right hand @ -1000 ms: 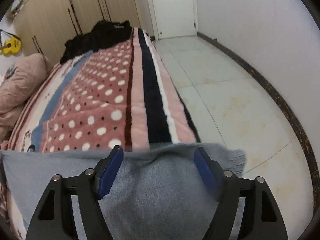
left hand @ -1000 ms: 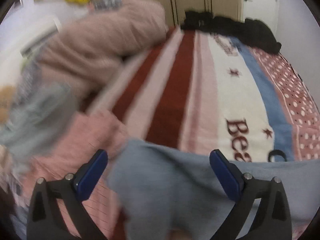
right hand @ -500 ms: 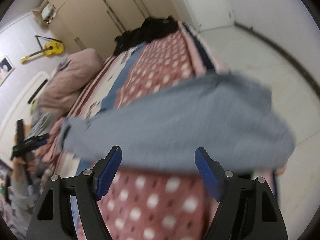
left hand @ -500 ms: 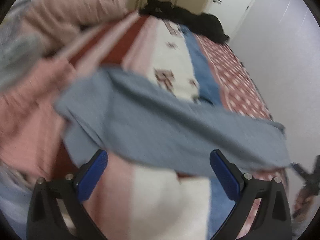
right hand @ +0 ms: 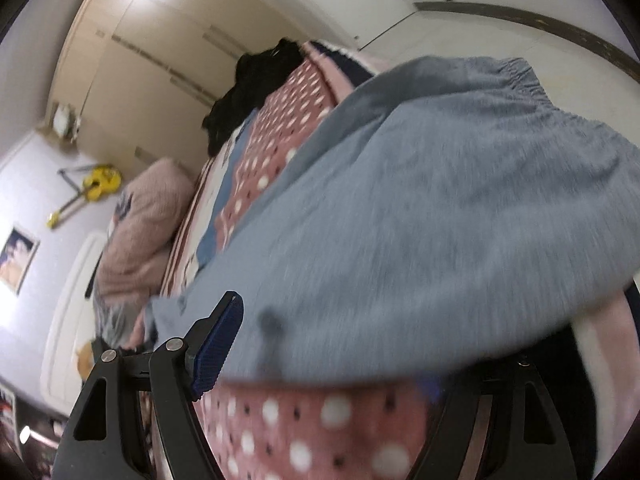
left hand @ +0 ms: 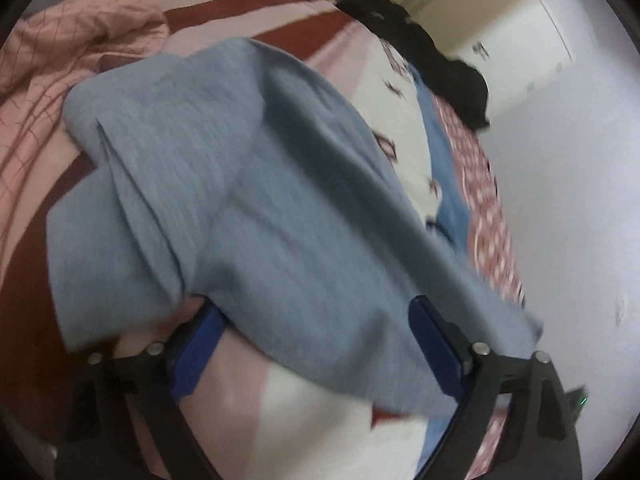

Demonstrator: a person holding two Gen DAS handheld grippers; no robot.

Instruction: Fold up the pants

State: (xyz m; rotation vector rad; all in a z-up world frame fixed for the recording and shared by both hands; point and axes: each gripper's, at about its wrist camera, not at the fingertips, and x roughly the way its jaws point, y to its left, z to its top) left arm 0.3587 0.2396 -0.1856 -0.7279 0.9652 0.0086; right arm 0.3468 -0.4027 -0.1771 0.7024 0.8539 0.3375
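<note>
- Since the earlier frames, the grey-blue pants had dropped from hanging close before both cameras to lying spread across the striped and dotted blanket on the bed, and both views had tilted downward.
- Left gripper had just been closing a little; its blue pads stood apart, the near edge of the pants lying over and between them, with no clamp visible.
- Right gripper had its jaws apart; one blue pad showed clear, the other was hidden under the blurred cloth, so a grip could not be told.
- Pants' elastic waistband lay toward the bed's floor-side edge.
- Black clothes were piled at the far end, a pink quilt beside the wall.
</note>
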